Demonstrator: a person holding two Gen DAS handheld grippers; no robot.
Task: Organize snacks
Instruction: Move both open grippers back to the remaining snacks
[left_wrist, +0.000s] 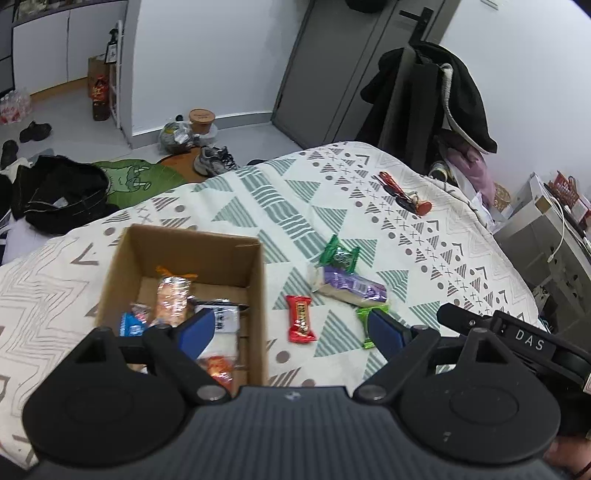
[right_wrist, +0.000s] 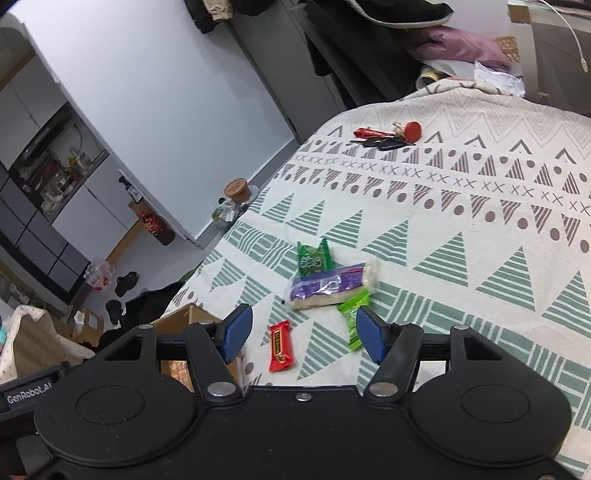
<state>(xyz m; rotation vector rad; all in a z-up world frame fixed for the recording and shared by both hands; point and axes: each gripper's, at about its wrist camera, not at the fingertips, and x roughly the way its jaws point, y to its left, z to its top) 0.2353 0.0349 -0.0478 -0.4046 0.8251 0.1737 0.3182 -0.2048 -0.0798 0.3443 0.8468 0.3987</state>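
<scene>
A cardboard box (left_wrist: 229, 247) holding several wrapped snacks stands on the patterned bedspread (left_wrist: 424, 236). To its right lie a red snack bar (left_wrist: 301, 323), a purple-wrapped pack (left_wrist: 351, 286), a dark green packet (left_wrist: 340, 254) and a light green packet (left_wrist: 364, 319). My left gripper (left_wrist: 291, 330) hovers open over the box's right wall and the red bar, holding nothing. In the right wrist view my right gripper (right_wrist: 303, 334) stands open above the red snack bar (right_wrist: 281, 345), with the light green packet (right_wrist: 352, 317) by its right finger, the purple pack (right_wrist: 325, 286) and the dark green packet (right_wrist: 313, 256) beyond.
A red key bunch (left_wrist: 402, 195) lies further back on the bedspread. A chair draped with dark clothes (left_wrist: 432, 99) stands behind the bed. Shoes (left_wrist: 214, 160), a dark bag (left_wrist: 59, 192) and a green mat (left_wrist: 140, 177) lie on the floor at left.
</scene>
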